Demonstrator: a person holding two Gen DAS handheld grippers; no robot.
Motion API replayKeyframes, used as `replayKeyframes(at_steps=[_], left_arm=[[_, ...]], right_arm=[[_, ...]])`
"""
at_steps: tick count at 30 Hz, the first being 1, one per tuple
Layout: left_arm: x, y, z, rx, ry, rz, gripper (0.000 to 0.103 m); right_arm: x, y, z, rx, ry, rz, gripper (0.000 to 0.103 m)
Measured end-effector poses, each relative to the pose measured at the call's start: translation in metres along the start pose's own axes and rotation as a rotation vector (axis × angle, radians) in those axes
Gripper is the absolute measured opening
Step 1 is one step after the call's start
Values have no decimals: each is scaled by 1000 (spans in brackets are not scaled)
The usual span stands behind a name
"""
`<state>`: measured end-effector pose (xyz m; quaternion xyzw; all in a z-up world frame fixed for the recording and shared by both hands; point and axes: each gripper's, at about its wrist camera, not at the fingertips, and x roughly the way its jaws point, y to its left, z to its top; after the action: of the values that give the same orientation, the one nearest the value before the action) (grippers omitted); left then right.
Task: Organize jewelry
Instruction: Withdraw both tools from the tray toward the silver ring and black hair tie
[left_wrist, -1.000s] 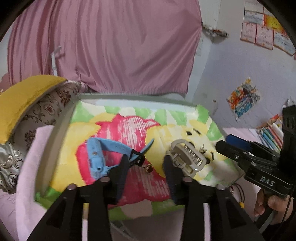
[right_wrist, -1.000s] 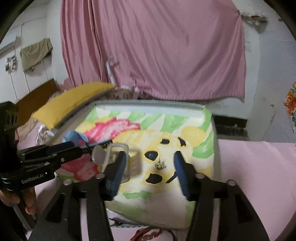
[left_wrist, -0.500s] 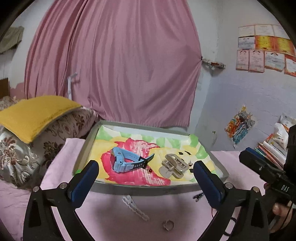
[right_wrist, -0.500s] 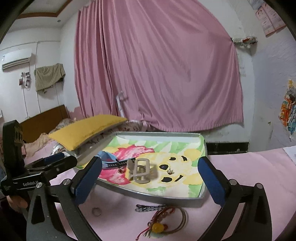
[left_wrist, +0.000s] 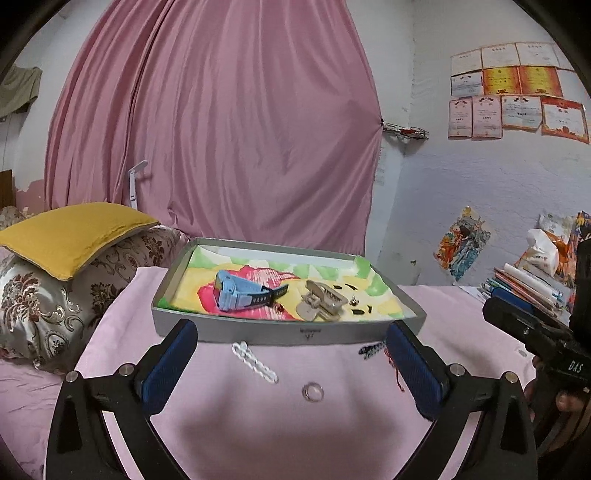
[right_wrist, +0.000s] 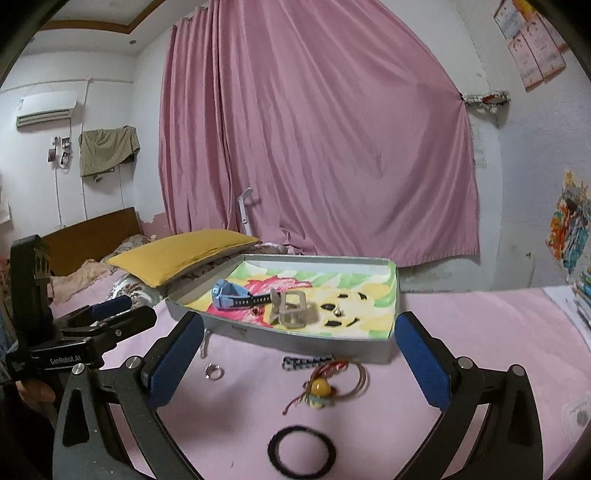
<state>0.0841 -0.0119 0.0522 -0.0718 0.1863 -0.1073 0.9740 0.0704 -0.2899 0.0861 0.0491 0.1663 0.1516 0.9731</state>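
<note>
Resting on a pink sheet (left_wrist: 461, 325), the shallow grey tray (left_wrist: 258, 330) with its cartoon lining sits just right of a yellow pillow (left_wrist: 70, 236) stacked on a floral cushion (left_wrist: 33, 306). In the tray, from left to right, lie a blue watch (left_wrist: 236, 293) with a dark strap, a tiny reddish earring (left_wrist: 280, 308) close beside the strap, a beige hair claw (left_wrist: 321, 301) and a small metal stud (left_wrist: 354, 302). On the sheet in front of the tray, again left to right, lie a white chain bracelet (left_wrist: 255, 362), a silver ring (left_wrist: 312, 391), a dark patterned hair clip (right_wrist: 306, 362) touching the tray's front wall, and a red cord bracelet (right_wrist: 328, 380) with a yellow bead; nearer the right wrist camera lies a black hair band (right_wrist: 302, 450). The left gripper (left_wrist: 291, 365) hangs above the sheet short of the tray with its blue-padded jaws spread wide and nothing between them; the chain bracelet and ring lie below the gap. The right gripper (right_wrist: 303, 362) is likewise released, jaws far apart, with the ring, clip and cord bracelet on the sheet below its span. A pink curtain (right_wrist: 314, 140) covers the wall behind, and books (left_wrist: 524, 284) are piled at the far right.
</note>
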Motion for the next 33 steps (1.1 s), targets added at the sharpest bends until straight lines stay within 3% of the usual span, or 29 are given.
replayKeyframes(at_steps=[7, 17, 24, 28, 30, 31, 33], left_arm=[[-7, 0, -14, 28, 26, 6, 102], [16, -6, -22, 93, 208, -42, 102], [33, -18, -28, 151, 294, -50, 101], [44, -23, -26, 174, 351, -56, 86], [51, -24, -25, 178, 374, -61, 78], [54, -25, -25, 179, 387, -67, 70], [61, -26, -23, 186, 412, -66, 66]], right_arm=[[1, -9, -17, -6, 92, -2, 102], [19, -20, -36, -37, 284, -7, 101], [27, -21, -45, -84, 365, -32, 100], [32, -21, -47, -115, 413, -18, 65], [36, -21, -48, -128, 437, -4, 61], [38, -20, -49, -137, 447, 1, 54], [41, -19, -50, -152, 467, 9, 44]])
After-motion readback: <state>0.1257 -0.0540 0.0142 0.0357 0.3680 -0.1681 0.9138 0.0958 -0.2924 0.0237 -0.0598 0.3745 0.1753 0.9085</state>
